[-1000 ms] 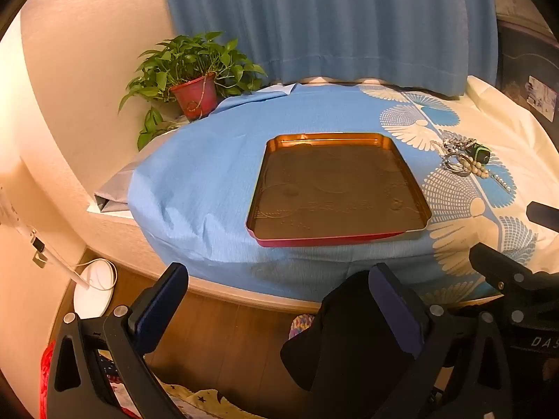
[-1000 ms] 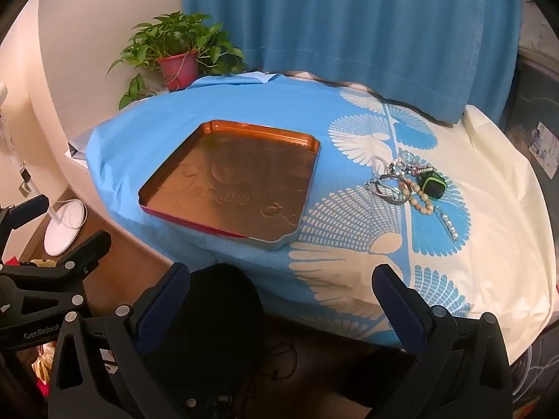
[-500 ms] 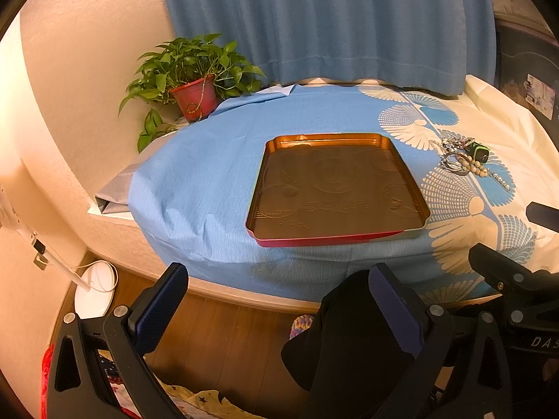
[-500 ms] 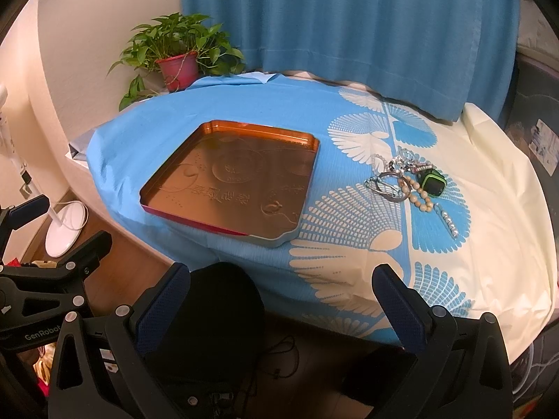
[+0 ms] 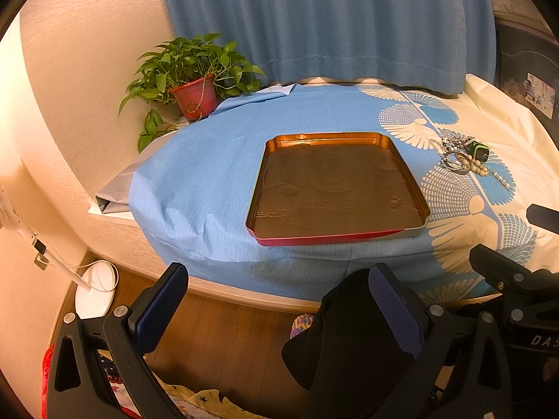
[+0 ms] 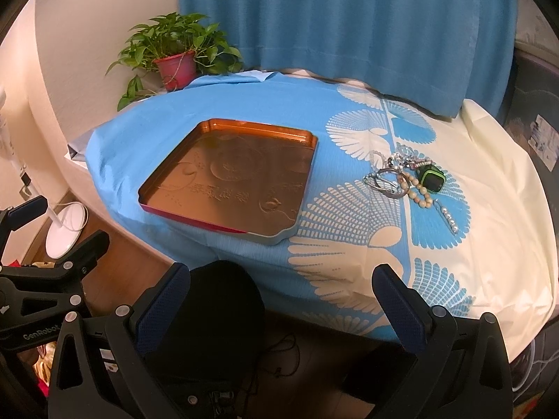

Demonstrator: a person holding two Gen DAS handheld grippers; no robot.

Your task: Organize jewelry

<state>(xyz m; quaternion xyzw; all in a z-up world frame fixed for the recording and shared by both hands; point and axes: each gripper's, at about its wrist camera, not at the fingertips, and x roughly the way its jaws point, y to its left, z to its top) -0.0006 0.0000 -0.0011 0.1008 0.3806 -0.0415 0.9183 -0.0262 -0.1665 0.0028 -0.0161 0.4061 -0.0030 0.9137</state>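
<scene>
1. Writing: "GenRobot" is printed on the left hand-held gripper (image 6: 52, 230) as the right wrist view shows it; "DAS", cut off at the frame edge, shows on the right hand-held gripper (image 5: 517, 244) in the left wrist view. A row of embossed characters crosses the floor of the tray (image 5: 401, 234); they are too faint to read.
2. One copper-coloured tray with a red outer rim lies on the blue part of the tablecloth (image 6: 209, 104) covering the tabletop. It holds nothing.
3. One heap of jewelry (image 6: 401, 178) lies on the cloth's fan pattern, near the tray's right side but apart from it: a silver bangle, a string of pale beads, a darker beaded strand and a short pearl bar. How many pieces in all cannot be told.
4. One small green-and-black gadget (image 6: 432, 176) touches the heap.
5. One potted plant (image 6: 176, 66) stands in a red pot at the far left corner.
6. Two hand-held grippers, both spread wide and holding nothing, hang short of the tabletop's near edge.
</scene>
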